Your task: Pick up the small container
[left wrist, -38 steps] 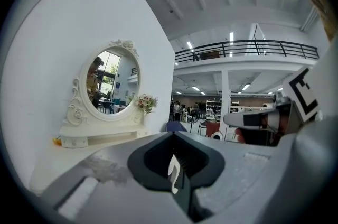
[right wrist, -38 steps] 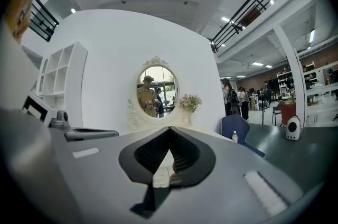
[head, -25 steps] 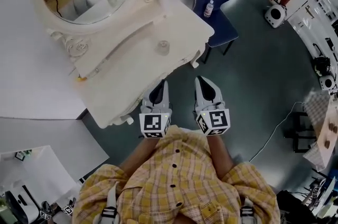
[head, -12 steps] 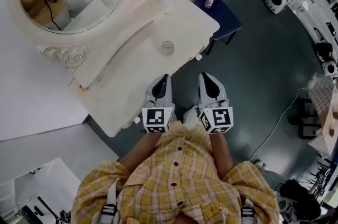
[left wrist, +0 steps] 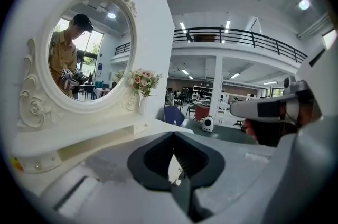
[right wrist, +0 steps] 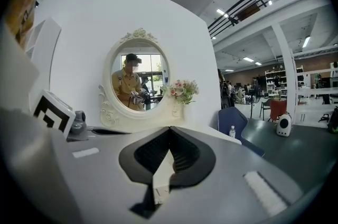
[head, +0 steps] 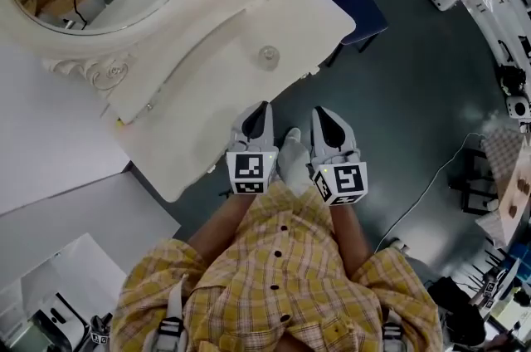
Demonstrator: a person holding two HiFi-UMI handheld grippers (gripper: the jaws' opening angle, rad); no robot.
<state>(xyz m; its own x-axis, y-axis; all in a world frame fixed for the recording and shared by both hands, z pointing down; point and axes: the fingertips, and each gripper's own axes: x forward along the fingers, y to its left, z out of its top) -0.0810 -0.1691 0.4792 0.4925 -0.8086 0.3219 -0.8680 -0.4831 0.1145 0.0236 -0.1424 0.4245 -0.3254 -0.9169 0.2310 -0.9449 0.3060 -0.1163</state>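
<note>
Small clear round container (head: 268, 56), just one, stands on the white vanity surface (head: 207, 101); left hand-held gripper (head: 262, 108) and right hand-held gripper (head: 321, 113) hang apart from it, both closed, empty.

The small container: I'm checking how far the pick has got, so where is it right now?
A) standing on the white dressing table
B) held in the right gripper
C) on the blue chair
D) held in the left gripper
A: the small container stands on the white dressing table, ahead of the left gripper and the right gripper, which are both shut and empty.
</note>
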